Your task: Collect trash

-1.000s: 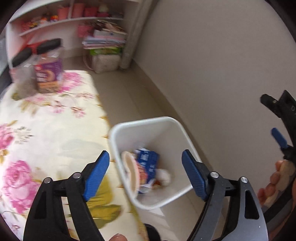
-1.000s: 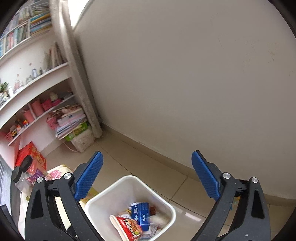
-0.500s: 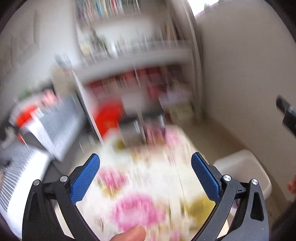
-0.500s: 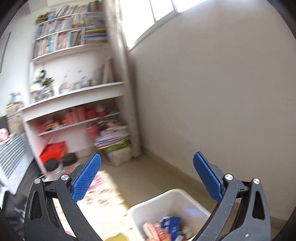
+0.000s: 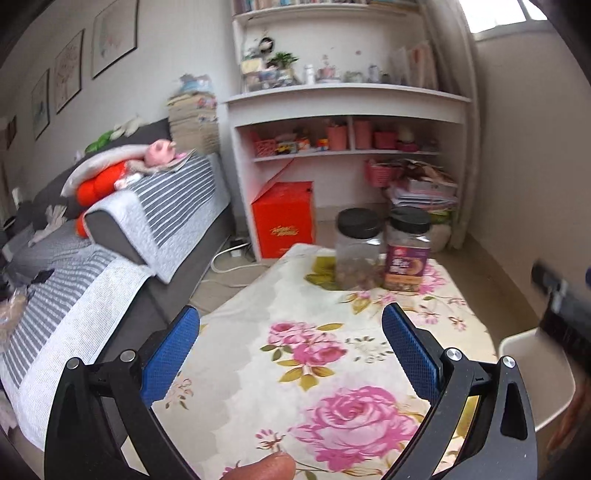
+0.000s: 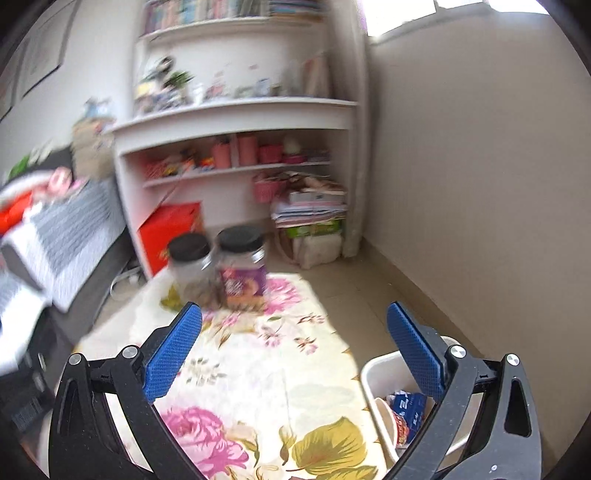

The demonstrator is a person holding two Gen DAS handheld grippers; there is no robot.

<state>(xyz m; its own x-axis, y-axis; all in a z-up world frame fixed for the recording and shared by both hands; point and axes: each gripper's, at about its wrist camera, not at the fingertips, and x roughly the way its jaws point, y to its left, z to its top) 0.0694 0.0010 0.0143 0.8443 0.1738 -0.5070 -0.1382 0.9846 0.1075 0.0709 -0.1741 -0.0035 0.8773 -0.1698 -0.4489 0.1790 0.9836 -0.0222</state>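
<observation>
Smooth white plastic bin (image 6: 373, 373); matt floral tablecloth (image 5: 295, 332).

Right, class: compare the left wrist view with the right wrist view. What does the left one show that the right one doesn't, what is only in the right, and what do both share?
Only the left wrist view shows the framed pictures on the wall, a fingertip at the bottom edge, and part of the right gripper at the side.

Only the right wrist view shows the wrappers lying inside the white bin.

Both show the flowered tablecloth, the two black-lidded jars, the red box, the white shelves and the striped sofa. Each gripper's own jaws stand wide apart with nothing between them.
</observation>
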